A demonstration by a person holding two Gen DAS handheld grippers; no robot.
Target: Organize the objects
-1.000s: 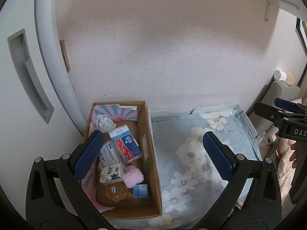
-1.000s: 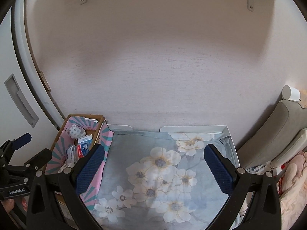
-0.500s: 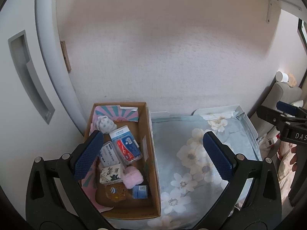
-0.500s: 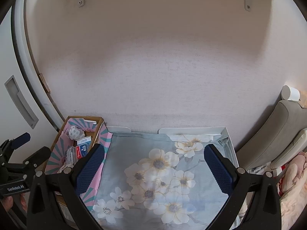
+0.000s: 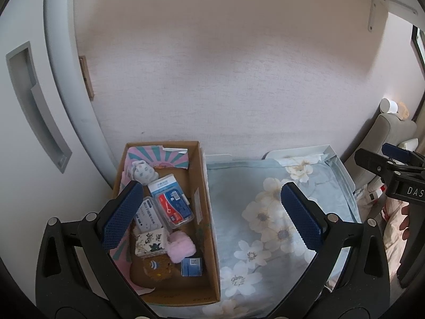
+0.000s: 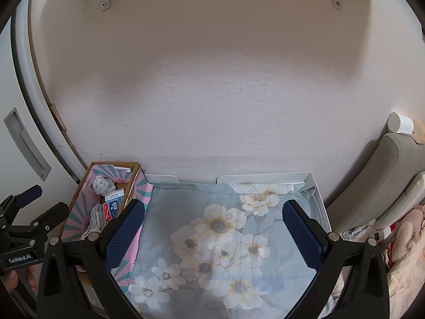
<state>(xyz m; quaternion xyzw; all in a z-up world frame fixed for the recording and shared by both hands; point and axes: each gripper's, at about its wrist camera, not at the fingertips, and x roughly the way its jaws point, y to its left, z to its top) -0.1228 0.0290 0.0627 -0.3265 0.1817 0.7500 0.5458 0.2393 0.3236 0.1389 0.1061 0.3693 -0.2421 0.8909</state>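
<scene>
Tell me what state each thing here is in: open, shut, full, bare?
Left gripper: open, holding nothing.
Right gripper: open, holding nothing.
Cardboard box: open-topped, holding small items.
White tray: lined with floral cloth, nothing on it.

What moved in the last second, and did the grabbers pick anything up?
Only the cameras drifted a little: in both views the cardboard box and the flowered cloth sit slightly lower than before, as if both grippers tipped up or pulled back a bit. Nothing was picked up or let go. The left gripper and right gripper kept their jaws wide open and empty, and the things in the box stayed put.
</scene>
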